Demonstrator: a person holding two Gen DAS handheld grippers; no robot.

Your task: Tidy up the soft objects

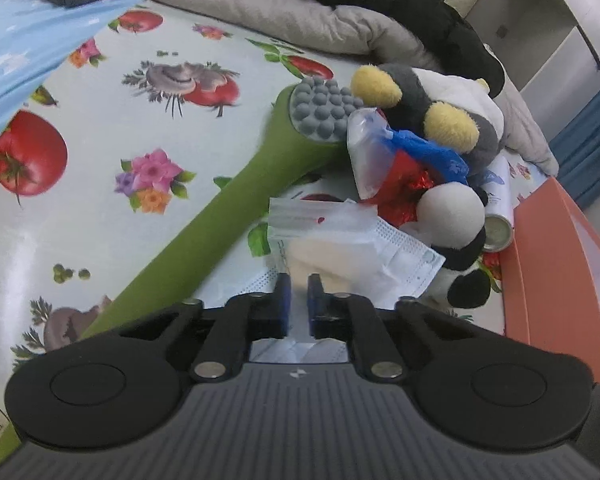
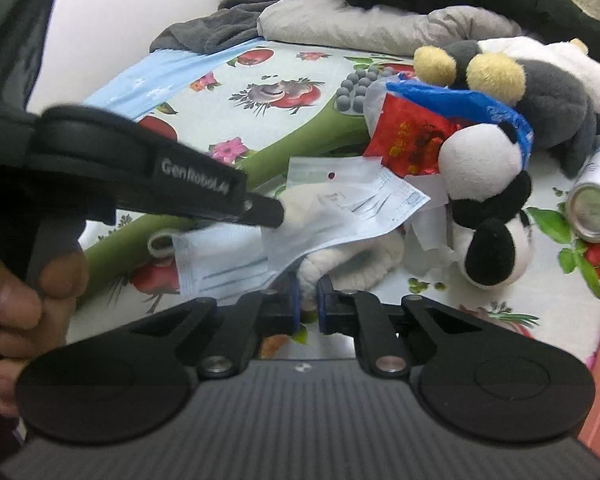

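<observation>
1. On the bench covered with a glossy fruit-and-flower oilcloth [image 1: 112, 184], the left gripper [image 1: 299, 296] sits low over a clear plastic packet with a pale blue pleated face mask [image 1: 384, 256]; its blue-padded fingers [image 1: 282, 294] stand a narrow gap apart, and I cannot tell whether they pinch the packet's edge.
2. From the right wrist view, the right gripper [image 2: 308, 300] has its fingers [image 2: 294, 300] nearly together, with a fluffy white knitted cloth [image 2: 356, 268] between their tips; a firm pinch cannot be confirmed.
3. That cloth lies under the mask packet, just beside a black-and-white panda plush toy [image 2: 488, 200].
4. Behind the panda lie a red foil snack bag [image 2: 412, 140], a blue plastic bag [image 2: 460, 100], and a grey plush toy with yellow feet [image 2: 548, 92].
5. A long green massage stick with a grey knobbed head [image 1: 220, 216] runs diagonally across the bench, its head touching the pile.
6. A white spray can [image 2: 594, 204] lies on its side near the panda.
</observation>
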